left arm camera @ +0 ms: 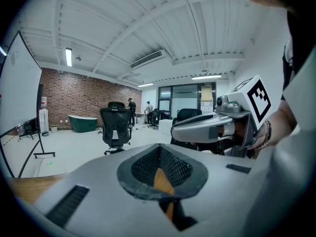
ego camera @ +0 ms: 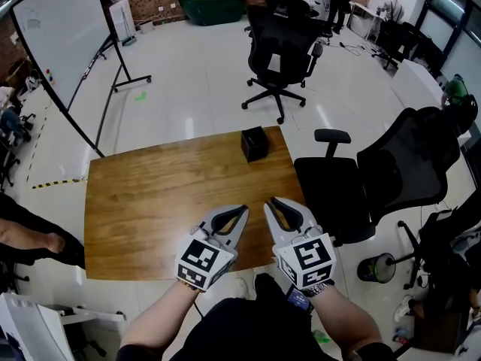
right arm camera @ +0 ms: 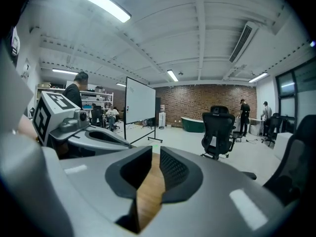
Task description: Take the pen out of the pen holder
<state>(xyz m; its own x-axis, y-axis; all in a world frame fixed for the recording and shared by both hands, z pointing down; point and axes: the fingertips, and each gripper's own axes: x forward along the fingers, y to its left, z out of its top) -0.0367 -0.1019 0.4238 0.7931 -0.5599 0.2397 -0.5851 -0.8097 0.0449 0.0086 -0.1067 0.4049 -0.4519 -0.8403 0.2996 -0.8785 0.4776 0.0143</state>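
Left claw point(ego camera: 243, 210) pressed together, right claw point(ego camera: 270, 201) slightly spread (narrow gap), pen holder point(ego camera: 254, 143) well apart

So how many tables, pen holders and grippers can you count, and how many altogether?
Table: 1
Pen holder: 1
Grippers: 2 (left gripper, right gripper)
Total: 4
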